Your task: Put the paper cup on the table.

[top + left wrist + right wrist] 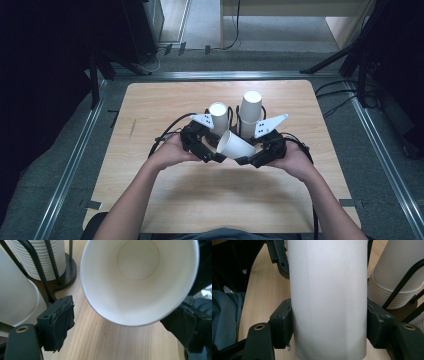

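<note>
Pale wood desk (165, 100), dim room. Nearest: one white paper cup (235, 146) held on its side above the desk between both hands, mouth toward the left hand-held gripper (212, 156). Right hand-held gripper (246, 159) clamps it, pads flat on both walls in the right gripper view. Left jaws stand wide either side of the rim, no contact visible.

Risks, as I judge them: thin wall, so squeeze harder and it buckles or ovals; left jaw closing on the rim would crease it; loosening the right drops it onto the desk.

Just behind: two cup stacks (250, 114) in a black wire holder (233, 120), close enough to clip. Beyond: grey floor, cables, metal rails.
</note>
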{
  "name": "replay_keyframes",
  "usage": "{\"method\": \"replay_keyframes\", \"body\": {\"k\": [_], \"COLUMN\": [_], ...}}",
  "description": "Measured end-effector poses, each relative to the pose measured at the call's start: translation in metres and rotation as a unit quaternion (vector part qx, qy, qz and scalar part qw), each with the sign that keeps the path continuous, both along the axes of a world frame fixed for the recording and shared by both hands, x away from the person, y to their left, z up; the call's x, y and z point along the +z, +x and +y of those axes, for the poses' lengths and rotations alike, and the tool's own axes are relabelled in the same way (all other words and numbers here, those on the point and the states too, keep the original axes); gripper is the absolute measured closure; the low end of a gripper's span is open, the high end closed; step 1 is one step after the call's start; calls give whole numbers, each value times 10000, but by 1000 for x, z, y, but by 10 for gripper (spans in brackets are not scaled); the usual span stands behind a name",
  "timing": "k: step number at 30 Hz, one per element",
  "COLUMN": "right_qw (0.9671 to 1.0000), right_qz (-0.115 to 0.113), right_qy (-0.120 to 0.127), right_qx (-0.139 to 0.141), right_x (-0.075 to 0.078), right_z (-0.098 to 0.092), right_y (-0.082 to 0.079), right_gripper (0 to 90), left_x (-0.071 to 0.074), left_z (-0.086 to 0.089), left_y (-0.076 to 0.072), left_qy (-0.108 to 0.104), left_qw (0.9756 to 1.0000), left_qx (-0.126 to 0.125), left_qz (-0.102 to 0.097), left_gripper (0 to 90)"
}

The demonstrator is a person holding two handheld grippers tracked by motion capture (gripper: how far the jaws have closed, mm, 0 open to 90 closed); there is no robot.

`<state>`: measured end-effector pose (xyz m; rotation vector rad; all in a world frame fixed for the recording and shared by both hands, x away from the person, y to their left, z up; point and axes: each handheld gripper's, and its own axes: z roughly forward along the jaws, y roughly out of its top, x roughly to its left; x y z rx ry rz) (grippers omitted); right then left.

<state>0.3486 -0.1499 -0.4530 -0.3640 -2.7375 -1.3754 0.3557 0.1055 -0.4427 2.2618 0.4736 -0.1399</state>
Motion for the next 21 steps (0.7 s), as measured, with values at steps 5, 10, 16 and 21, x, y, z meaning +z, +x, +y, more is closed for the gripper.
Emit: {"method": "replay_keyframes", "body": {"k": [5,10,16,21], "right_qw": [10000,9999,9998,9997], "right_qz": [25,54,101,142], "right_qy": [38,103,160,199], "right_qx": [17,19,26,99], "right_x": [0,0,-1,-2], "right_z": [-1,-1,-1,2], "right_y": [1,1,2,2], "right_gripper": [330,330,329,329], "left_x": [1,1,-1,1], "left_z": [-2,-3,-5,-6], "left_y": [-1,-2,-2,-2], "left_qy": [-102,-283,-422,-680], "left_qw": [9999,9996,9990,9974], "left_qx": [25,74,78,88], "left_qz": [2,46,149,217], "left_gripper": [129,135,140,140]}}
